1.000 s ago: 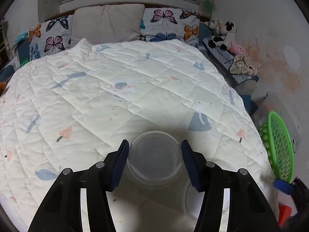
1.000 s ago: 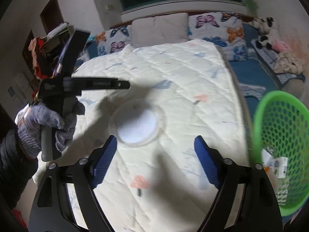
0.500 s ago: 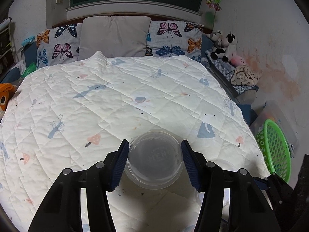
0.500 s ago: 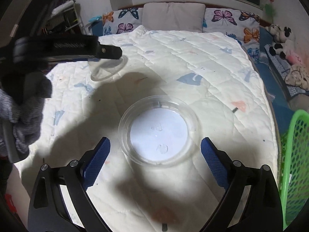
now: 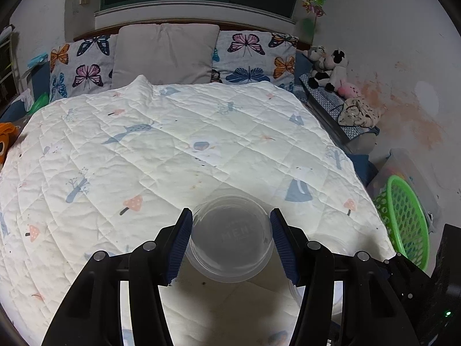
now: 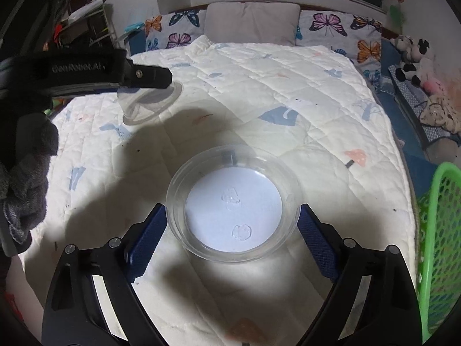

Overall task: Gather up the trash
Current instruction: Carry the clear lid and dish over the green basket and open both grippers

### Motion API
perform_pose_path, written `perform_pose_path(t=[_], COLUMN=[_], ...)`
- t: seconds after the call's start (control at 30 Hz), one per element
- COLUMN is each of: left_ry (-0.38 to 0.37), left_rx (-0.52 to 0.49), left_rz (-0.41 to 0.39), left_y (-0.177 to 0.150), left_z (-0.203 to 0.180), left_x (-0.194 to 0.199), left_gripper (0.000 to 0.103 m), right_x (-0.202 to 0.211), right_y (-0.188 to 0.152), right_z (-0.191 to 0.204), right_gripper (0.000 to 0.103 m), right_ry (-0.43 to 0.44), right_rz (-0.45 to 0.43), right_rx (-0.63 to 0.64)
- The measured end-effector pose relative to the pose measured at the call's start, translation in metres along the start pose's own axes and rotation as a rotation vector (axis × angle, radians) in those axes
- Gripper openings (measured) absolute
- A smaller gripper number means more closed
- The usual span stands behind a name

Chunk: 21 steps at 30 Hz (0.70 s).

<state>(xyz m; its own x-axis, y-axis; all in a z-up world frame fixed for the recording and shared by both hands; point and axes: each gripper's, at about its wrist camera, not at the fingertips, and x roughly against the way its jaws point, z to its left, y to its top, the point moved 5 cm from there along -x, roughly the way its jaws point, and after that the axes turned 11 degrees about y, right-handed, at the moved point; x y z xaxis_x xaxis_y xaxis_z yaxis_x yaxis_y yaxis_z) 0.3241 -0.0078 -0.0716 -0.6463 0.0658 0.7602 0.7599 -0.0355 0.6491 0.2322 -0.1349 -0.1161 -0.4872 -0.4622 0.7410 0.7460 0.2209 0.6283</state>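
Left gripper (image 5: 230, 240) pinches a clear cup (image 5: 232, 239) above the quilt (image 5: 173, 150); right gripper (image 6: 232, 232), jaws just closing, straddles the lid (image 6: 233, 204) unclamped; the thin rim may slip out

The green basket (image 6: 438, 248) is cut off by the right edge, its contents hidden behind the mesh.

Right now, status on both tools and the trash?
Left tool shut on clear cup, lifted off quilt. Right tool open, straddling clear lid. Green basket right, nothing blocking.
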Motion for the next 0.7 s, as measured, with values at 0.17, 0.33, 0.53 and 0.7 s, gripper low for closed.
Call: perform_pose_path(t=[0.17,0.33,0.53,0.7], left_ry=[-0.025,-0.064,-0.116,-0.167], left_rx=[-0.031,-0.060,-0.097,-0.143], left_rz=[-0.003,-0.003,-0.010,-0.015], left_y=[-0.002,-0.003,-0.001,-0.002], left_z=[-0.021,-0.049,-0.090,-0.136], left_x=[0.005,0.010,0.017,0.025], left_gripper=[0.054,0.054,0.054,0.054], right_x=[0.024,0.052,0.092,0.124], right_y=[-0.004,-0.011,-0.023,-0.037], right_z=[-0.009,-0.022,-0.049,-0.083], right_gripper=[0.090,0.090,0.090,0.090], right_ry=[-0.001,-0.009,-0.056,-0.120], right_rz=[-0.042,-0.078,-0.136,-0.171], right_rx=[-0.027,-0.055,-0.102,-0.156])
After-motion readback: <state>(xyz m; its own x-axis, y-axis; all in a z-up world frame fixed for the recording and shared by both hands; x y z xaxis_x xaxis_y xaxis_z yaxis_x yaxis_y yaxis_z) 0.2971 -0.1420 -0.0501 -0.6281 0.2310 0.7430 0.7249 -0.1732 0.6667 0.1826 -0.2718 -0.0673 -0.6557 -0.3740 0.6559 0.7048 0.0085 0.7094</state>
